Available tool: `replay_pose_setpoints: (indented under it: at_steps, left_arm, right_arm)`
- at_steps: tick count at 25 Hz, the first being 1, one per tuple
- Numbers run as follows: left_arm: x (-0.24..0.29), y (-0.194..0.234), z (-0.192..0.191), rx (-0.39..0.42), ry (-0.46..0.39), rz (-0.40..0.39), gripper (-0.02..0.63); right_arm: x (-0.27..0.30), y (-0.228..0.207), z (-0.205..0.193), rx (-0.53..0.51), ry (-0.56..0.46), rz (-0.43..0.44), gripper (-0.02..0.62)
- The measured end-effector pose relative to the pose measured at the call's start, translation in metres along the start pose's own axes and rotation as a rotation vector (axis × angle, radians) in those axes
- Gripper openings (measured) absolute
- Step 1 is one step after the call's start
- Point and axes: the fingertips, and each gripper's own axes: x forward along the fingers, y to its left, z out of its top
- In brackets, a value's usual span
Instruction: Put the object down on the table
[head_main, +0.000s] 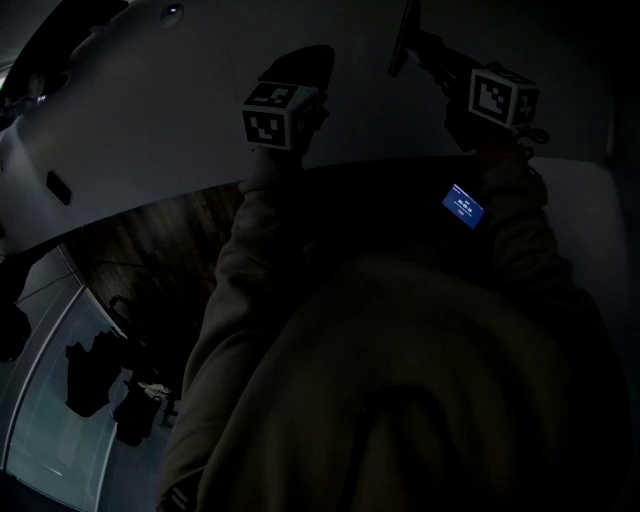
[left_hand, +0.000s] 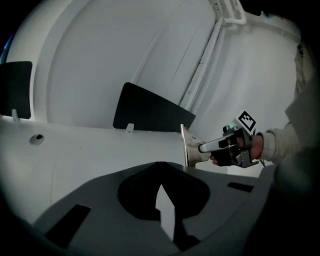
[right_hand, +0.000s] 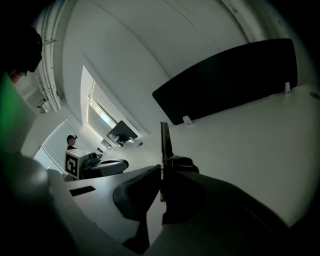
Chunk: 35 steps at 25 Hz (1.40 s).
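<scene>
**Thin plate is pinched in the right claw, on edge above the table**

Head view is super dark, but the right gripper (head_main: 422, 48) has the thin plate (head_main: 404, 42) sticking out past its tips over the white table (head_main: 150, 120), with the left gripper (head_main: 300, 68) just beside it. Left gripper view: its own jaws look closed with nothing between them, and the plate (left_hand: 183, 145) sits off to its right, edge-on and upright. I can't tell if its bottom edge touches the table. Right gripper view: jaws clamped on the plate (right_hand: 163, 140), long axis running straight out from the tips, table past it. My guess is the put-down is all on the right hand.
</scene>
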Motion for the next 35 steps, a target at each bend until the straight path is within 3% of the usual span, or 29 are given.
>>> replay_pose_setpoints:
  at_steps: [10, 14, 26, 32, 35]
  left_arm:
    - [0.013, 0.013, -0.037, -0.021, 0.078, 0.003, -0.005]
    - [0.011, -0.001, -0.044, -0.043, 0.090, -0.004, -0.005]
    - [0.027, 0.022, -0.083, -0.093, 0.133, -0.022, -0.005]
    - [0.029, 0.021, -0.085, -0.099, 0.140, -0.025, -0.005]
    - [0.029, 0.020, -0.082, -0.106, 0.142, -0.023, -0.005]
  right_arm:
    - [0.025, -0.017, -0.038, 0.044, 0.120, -0.024, 0.021]
    - [0.017, -0.017, -0.053, 0.078, 0.150, -0.008, 0.021]
    - [0.057, -0.031, -0.083, 0.122, 0.217, 0.072, 0.021]
    - [0.056, -0.031, -0.088, 0.252, 0.209, 0.118, 0.021]
    - [0.056, -0.035, -0.089, 0.260, 0.214, 0.102, 0.023]
